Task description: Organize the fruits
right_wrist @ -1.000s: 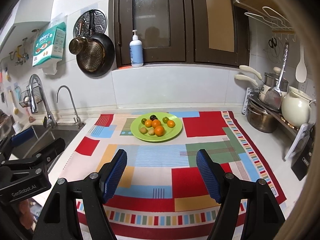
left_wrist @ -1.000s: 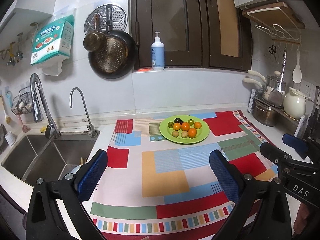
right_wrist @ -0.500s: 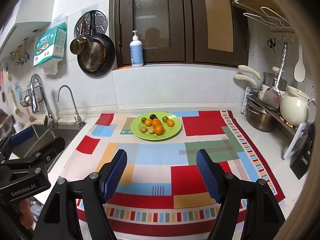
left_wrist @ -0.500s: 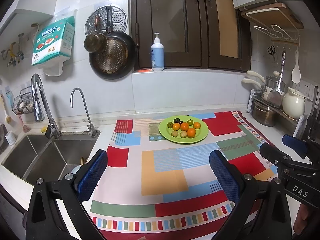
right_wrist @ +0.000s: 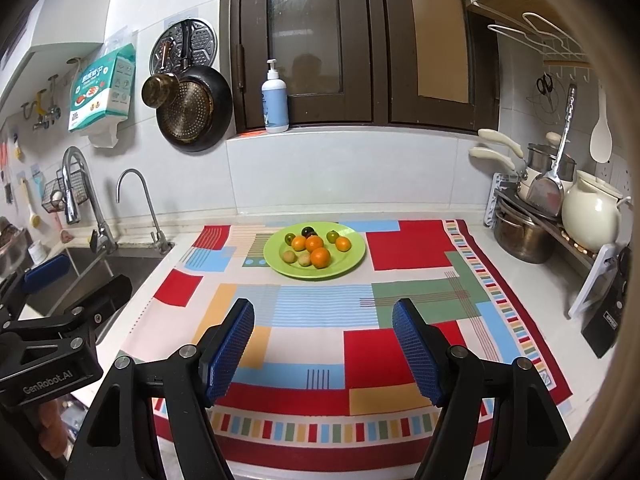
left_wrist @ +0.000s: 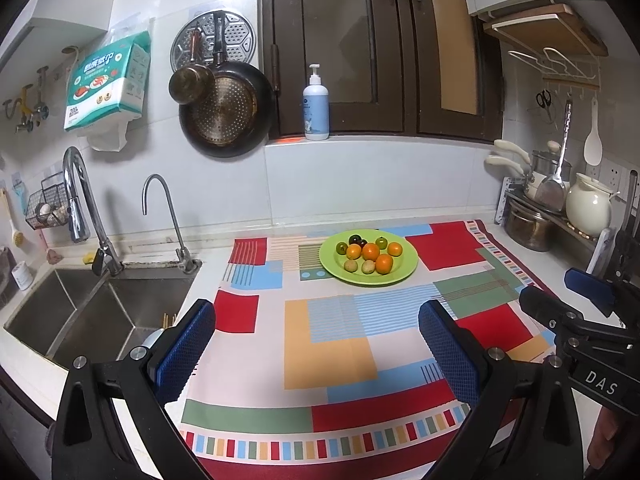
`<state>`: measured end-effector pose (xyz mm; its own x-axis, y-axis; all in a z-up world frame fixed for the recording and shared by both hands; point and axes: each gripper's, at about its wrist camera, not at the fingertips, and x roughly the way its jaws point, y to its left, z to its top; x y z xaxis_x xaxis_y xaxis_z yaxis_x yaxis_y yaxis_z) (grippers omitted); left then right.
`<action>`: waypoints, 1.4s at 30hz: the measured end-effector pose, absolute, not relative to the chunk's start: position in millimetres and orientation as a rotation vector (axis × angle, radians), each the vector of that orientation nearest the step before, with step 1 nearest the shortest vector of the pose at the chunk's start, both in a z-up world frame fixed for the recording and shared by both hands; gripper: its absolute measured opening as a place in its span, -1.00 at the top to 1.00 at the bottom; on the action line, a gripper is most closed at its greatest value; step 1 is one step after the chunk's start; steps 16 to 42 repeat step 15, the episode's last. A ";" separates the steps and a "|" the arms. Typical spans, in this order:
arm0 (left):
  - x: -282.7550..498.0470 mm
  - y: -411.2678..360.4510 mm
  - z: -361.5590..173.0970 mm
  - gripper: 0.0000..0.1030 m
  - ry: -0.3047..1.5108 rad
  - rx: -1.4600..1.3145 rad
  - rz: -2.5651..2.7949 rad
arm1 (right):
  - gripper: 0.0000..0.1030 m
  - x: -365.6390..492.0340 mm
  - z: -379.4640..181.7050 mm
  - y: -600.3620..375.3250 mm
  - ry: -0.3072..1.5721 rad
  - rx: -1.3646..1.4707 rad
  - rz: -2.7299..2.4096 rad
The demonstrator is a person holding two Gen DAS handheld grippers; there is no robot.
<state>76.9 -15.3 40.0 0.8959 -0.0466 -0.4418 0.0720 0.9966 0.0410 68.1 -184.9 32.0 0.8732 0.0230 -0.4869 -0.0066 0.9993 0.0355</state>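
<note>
A green plate (left_wrist: 408, 260) (right_wrist: 352, 258) sits at the back of a colourful patchwork cloth (left_wrist: 336, 344) (right_wrist: 320, 308). On it lie several small fruits: oranges (left_wrist: 384, 263) (right_wrist: 320, 257), brownish-yellow kiwis (left_wrist: 351, 266) (right_wrist: 288, 257), green ones (left_wrist: 341, 247) (right_wrist: 331, 236) and a dark one (left_wrist: 354, 239) (right_wrist: 307, 231). My left gripper (left_wrist: 316, 350) is open and empty over the cloth's front, well short of the plate. My right gripper (right_wrist: 324, 346) is open and empty, also near the front. Each gripper shows at the edge of the other's view.
A steel sink (left_wrist: 80, 312) with two faucets (left_wrist: 82, 200) lies left of the cloth. Pots, a cream jug (right_wrist: 592, 216) and utensils stand on a rack at the right. A soap bottle (left_wrist: 316, 104) stands on the window ledge; pans hang on the wall.
Both grippers have drifted slightly back and up; the plate appears a little farther away. Both stay open and empty.
</note>
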 end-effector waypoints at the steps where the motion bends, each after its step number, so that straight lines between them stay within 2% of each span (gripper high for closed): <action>1: 77.0 -15.5 40.1 -1.00 0.456 0.058 -0.057 | -0.40 68.9 32.2 -185.5 0.510 0.035 0.019; 42: 79.3 -15.5 38.9 -1.00 0.455 0.060 -0.037 | -0.40 71.9 32.4 -186.8 0.517 0.039 0.022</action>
